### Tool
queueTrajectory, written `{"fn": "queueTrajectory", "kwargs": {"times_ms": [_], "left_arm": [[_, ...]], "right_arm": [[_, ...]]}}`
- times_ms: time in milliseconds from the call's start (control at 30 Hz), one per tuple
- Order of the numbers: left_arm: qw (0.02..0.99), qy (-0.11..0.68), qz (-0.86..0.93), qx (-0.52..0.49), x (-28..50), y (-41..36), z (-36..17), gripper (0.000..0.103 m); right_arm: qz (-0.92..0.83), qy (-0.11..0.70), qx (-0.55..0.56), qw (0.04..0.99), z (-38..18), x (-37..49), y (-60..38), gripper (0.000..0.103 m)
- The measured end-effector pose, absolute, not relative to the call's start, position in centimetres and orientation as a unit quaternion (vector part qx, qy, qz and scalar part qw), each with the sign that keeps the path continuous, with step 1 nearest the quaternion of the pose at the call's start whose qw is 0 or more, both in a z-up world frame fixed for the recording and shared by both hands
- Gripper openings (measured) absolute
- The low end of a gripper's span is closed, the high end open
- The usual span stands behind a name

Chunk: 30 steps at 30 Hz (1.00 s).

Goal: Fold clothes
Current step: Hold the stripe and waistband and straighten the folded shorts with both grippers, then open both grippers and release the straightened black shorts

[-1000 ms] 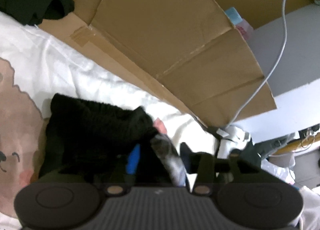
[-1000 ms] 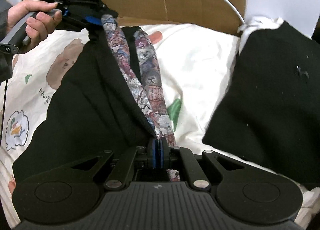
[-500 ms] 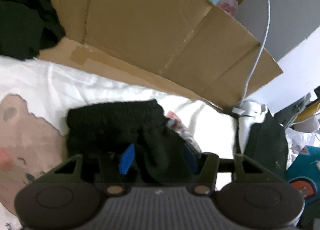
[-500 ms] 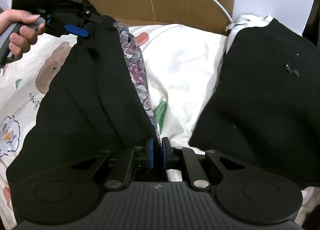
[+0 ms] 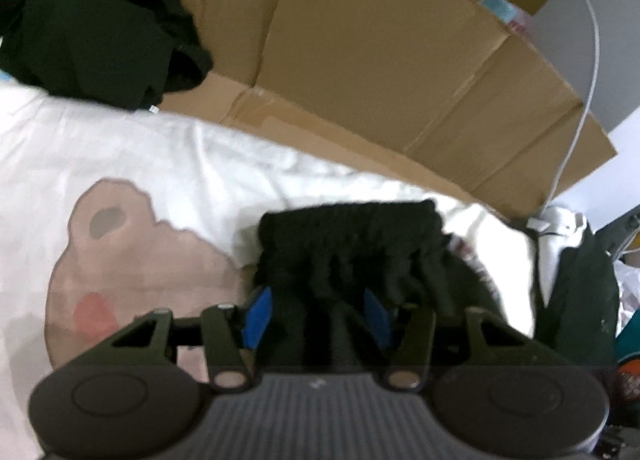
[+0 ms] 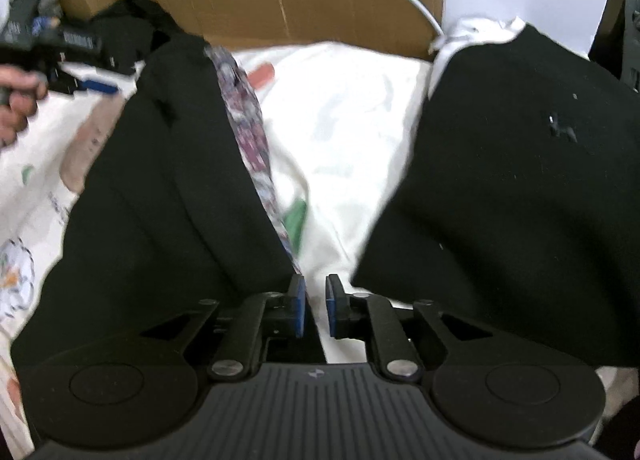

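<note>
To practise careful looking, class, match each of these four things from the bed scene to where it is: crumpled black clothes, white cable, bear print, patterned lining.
Column A
1. crumpled black clothes
2. white cable
3. bear print
4. patterned lining

Column B
a. runs along the edge of the black garment
b. heaped against the cardboard
c. printed on the white sheet
d. hangs down across the cardboard

Pairs: 1-b, 2-d, 3-c, 4-a
</note>
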<state>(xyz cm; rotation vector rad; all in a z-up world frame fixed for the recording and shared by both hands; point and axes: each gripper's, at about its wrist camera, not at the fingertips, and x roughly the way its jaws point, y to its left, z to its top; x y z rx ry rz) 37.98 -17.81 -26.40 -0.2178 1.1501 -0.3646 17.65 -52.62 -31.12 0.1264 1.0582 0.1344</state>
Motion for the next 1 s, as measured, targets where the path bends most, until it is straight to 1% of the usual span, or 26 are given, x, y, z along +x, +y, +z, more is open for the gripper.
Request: {"fn": "queueTrajectory", "kwargs": {"times_ms": [167, 233, 300, 333, 367, 467, 600, 667, 800, 867, 1000], "left_arm": [[0.808, 0.552, -0.181, -0.096, 37.8, -17.5, -28.4, 0.054], [0.807, 0.555, -0.179, -0.095, 37.5, -17.5, -29.2, 0.053], [0.803, 0.560, -0.179, -0.097, 37.4, -17.6, -30.0, 0.046], [0.803, 0.560, -0.180, -0.100, 37.3, -17.6, -30.2, 0.035], [0.803, 0.559, -0.181, -0.103, 37.3, -17.6, -30.3, 0.021], [0.809, 0.548, -0.186, -0.102, 37.2, -17.6, -30.4, 0.011], [0.816, 0.540, -0.182, -0.099, 37.5, -16.7, -28.8, 0.011], [0.812, 0.544, -0.182, -0.103, 37.4, -16.1, -27.8, 0.016], [0.806, 0.553, -0.187, -0.097, 36.2, -14.8, -26.8, 0.023], [0.795, 0.566, -0.194, -0.097, 34.9, -14.0, -26.3, 0.028], [0.781, 0.583, -0.205, -0.089, 32.8, -13.4, -26.4, 0.033]], "right_arm": [[0.073, 0.488, 0.061, 0.868, -30.3, 18.4, -51.5, 0.020], [0.076, 0.489, 0.062, 0.867, -30.2, 18.8, -51.2, 0.021], [0.076, 0.497, 0.061, 0.862, -30.6, 19.1, -50.8, 0.022], [0.074, 0.501, 0.059, 0.860, -30.8, 19.2, -50.7, 0.022], [0.073, 0.506, 0.056, 0.858, -31.1, 19.4, -50.6, 0.022], [0.066, 0.529, 0.051, 0.845, -32.2, 19.7, -50.4, 0.022], [0.043, 0.557, 0.046, 0.828, -33.4, 20.0, -51.0, 0.019], [0.030, 0.561, 0.039, 0.826, -33.6, 20.0, -51.5, 0.019], [0.019, 0.559, 0.047, 0.827, -33.1, 19.8, -52.5, 0.019], [0.020, 0.557, 0.048, 0.829, -32.8, 19.5, -52.7, 0.020], [0.034, 0.558, 0.051, 0.828, -32.7, 18.9, -52.6, 0.022]]}}
